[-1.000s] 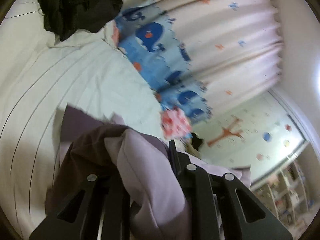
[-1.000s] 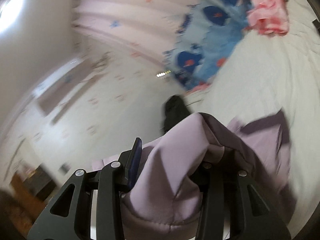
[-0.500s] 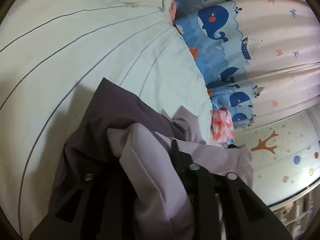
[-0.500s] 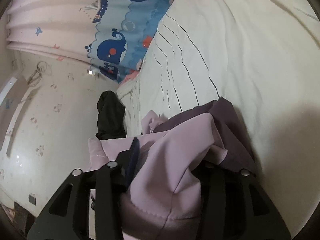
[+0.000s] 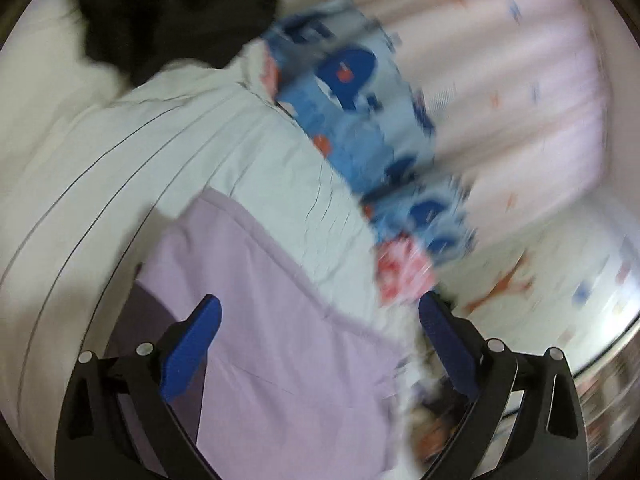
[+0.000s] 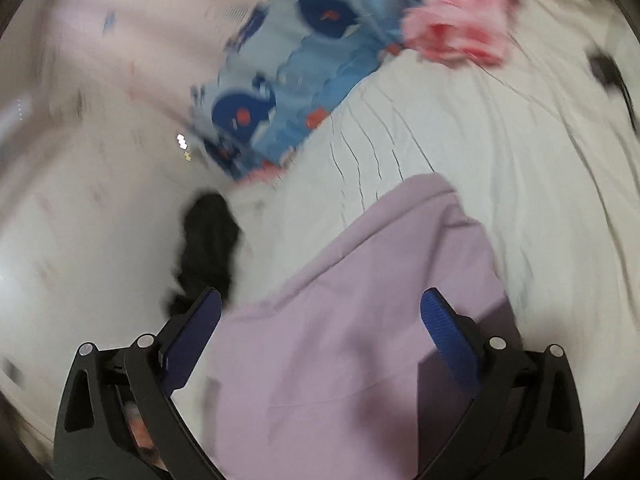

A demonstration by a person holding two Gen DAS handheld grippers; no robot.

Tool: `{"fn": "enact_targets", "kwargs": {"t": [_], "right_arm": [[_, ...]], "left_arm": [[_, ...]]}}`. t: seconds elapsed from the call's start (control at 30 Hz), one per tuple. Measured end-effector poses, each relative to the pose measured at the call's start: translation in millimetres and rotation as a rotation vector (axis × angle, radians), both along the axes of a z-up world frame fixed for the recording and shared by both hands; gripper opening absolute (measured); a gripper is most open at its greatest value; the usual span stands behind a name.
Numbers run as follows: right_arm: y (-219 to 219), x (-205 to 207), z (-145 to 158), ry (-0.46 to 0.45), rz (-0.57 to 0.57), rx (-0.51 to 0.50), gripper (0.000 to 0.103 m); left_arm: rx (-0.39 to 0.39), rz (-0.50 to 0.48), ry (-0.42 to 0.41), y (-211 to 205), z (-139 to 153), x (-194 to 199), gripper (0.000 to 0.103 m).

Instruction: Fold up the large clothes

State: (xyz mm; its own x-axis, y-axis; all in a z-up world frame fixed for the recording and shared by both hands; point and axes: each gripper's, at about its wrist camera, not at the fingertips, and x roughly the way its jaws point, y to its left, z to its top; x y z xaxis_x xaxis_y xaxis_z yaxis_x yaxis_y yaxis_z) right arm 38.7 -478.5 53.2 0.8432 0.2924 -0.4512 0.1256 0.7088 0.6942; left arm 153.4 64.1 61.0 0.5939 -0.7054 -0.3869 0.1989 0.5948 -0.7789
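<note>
Garment: a lilac garment (image 5: 280, 340) lies flat on the bed, spread under both grippers; its far edge reaches partway up the sheet, and in the right wrist view (image 6: 360, 320) a rounded corner points away from the camera.
Darker fold: a darker purple layer (image 5: 132, 320) shows under the lilac cloth at its near left edge.
Left gripper: the left gripper (image 5: 320, 312) hovers over the garment with its jaws opening, already spread wide; the blue pads (image 5: 192, 352) stand clear of the cloth, which lies below and between them, not pinched.
Right gripper: the right gripper (image 6: 320, 304) is likewise over the garment, jaws opening and far apart; its blue pads (image 6: 448, 340) press on nothing, and the lilac cloth passes beneath the gap.
Bed: a white sheet with thin dark stripes (image 5: 140, 152) carries the garment.
Dark clothes: a black heap (image 5: 168, 16) sits at the far left of the bed in the left view; a black piece (image 6: 208, 244) lies left of the garment in the right view.
Pink item: a pink and red bundle (image 6: 460, 28) rests at the far edge of the bed.
Backdrop: a blue whale-print cloth (image 5: 360, 100) hangs beyond the bed against a pale pink curtain (image 5: 520, 80); both are blurred.
</note>
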Motion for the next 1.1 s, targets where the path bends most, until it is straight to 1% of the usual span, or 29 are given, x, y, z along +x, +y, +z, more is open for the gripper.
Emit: {"fn": "enact_targets", "kwargs": {"t": [0.03, 0.1, 0.13, 0.17, 0.23, 0.27, 0.3, 0.33, 0.37, 0.4, 0.47, 0.5, 0.53, 0.57, 0.6, 0.63, 0.67, 0.7, 0.73, 0.77, 0.8, 0.83, 0.87, 0.9, 0.93, 0.97, 1.03, 1.07, 1.1], "right_arm": [[18, 19, 2, 0.036, 0.003, -0.086, 0.097], [41, 50, 2, 0.086, -0.007, -0.232, 0.097], [51, 69, -3, 0.111, -0.009, -0.319, 0.097], [59, 88, -11, 0.138, -0.018, -0.417, 0.096], [67, 113, -42, 0.205, -0.032, -0.579, 0.096], [66, 125, -66, 0.265, -0.020, -0.620, 0.097], [58, 137, -101, 0.320, 0.053, -0.508, 0.097], [50, 142, -117, 0.322, 0.078, -0.397, 0.097], [48, 142, -116, 0.304, 0.044, -0.380, 0.097], [51, 145, -117, 0.326, 0.049, -0.406, 0.097], [62, 151, -118, 0.384, 0.074, -0.482, 0.096], [68, 152, -111, 0.415, 0.083, -0.539, 0.096], [73, 150, -100, 0.422, 0.075, -0.584, 0.096], [74, 146, -90, 0.397, 0.063, -0.596, 0.096], [76, 135, -69, 0.308, 0.029, -0.597, 0.096], [77, 130, -60, 0.270, 0.004, -0.609, 0.096], [76, 129, -51, 0.232, -0.030, -0.639, 0.096], [79, 125, -46, 0.211, -0.060, -0.696, 0.096], [80, 128, -49, 0.228, -0.085, -0.765, 0.096], [79, 134, -56, 0.256, -0.093, -0.805, 0.096], [73, 142, -75, 0.320, -0.090, -0.843, 0.096], [63, 151, -99, 0.410, -0.076, -0.821, 0.097], [50, 154, -123, 0.466, -0.039, -0.721, 0.097], [35, 153, -133, 0.448, -0.034, -0.604, 0.097], [31, 151, -131, 0.432, -0.050, -0.583, 0.096], [31, 152, -131, 0.435, -0.047, -0.588, 0.096], [37, 155, -128, 0.468, -0.019, -0.630, 0.096], [39, 155, -120, 0.477, -0.012, -0.648, 0.096], [43, 150, -111, 0.460, -0.023, -0.666, 0.096]], "left_arm": [[0.078, -0.019, -0.015, -24, -1, 7, 0.094], [0.180, -0.028, -0.044, -47, -7, 20, 0.094], [0.261, -0.019, -0.070, -65, -13, 31, 0.094], [0.311, -0.008, -0.077, -72, -20, 38, 0.094], [0.443, 0.044, -0.035, -82, -60, 62, 0.094], [0.474, 0.054, 0.001, -83, -81, 70, 0.094], [0.440, 0.041, 0.051, -79, -108, 78, 0.094], [0.406, 0.055, 0.068, -71, -120, 79, 0.093], [0.398, 0.068, 0.067, -67, -121, 79, 0.093], [0.407, 0.072, 0.073, -66, -121, 79, 0.093], [0.521, 0.073, 0.081, -74, -114, 78, 0.093], [0.604, 0.099, 0.068, -79, -103, 73, 0.092], [0.637, 0.117, 0.050, -86, -95, 72, 0.092], [0.665, 0.148, 0.001, -90, -80, 63, 0.092], [0.674, 0.173, -0.058, -95, -64, 53, 0.093], [0.692, 0.190, -0.115, -102, -52, 45, 0.093], [0.713, 0.196, -0.154, -107, -45, 41, 0.096], [0.753, 0.203, -0.199, -117, -40, 39, 0.096], [0.809, 0.198, -0.235, -129, -41, 38, 0.096], [0.844, 0.189, -0.239, -137, -48, 41, 0.096], [0.872, 0.177, -0.233, -143, -57, 44, 0.096], [0.879, 0.158, -0.207, -145, -74, 48, 0.096], [0.850, 0.147, -0.186, -143, -83, 51, 0.096], [0.845, 0.162, -0.192, -144, -84, 49, 0.096], [0.865, 0.189, -0.210, -144, -85, 46, 0.096], [0.879, 0.193, -0.220, -147, -86, 43, 0.096], [0.922, 0.194, -0.238, -153, -90, 37, 0.096], [0.953, 0.196, -0.247, -155, -93, 33, 0.096], [0.970, 0.196, -0.251, -161, -94, 34, 0.096]]}}
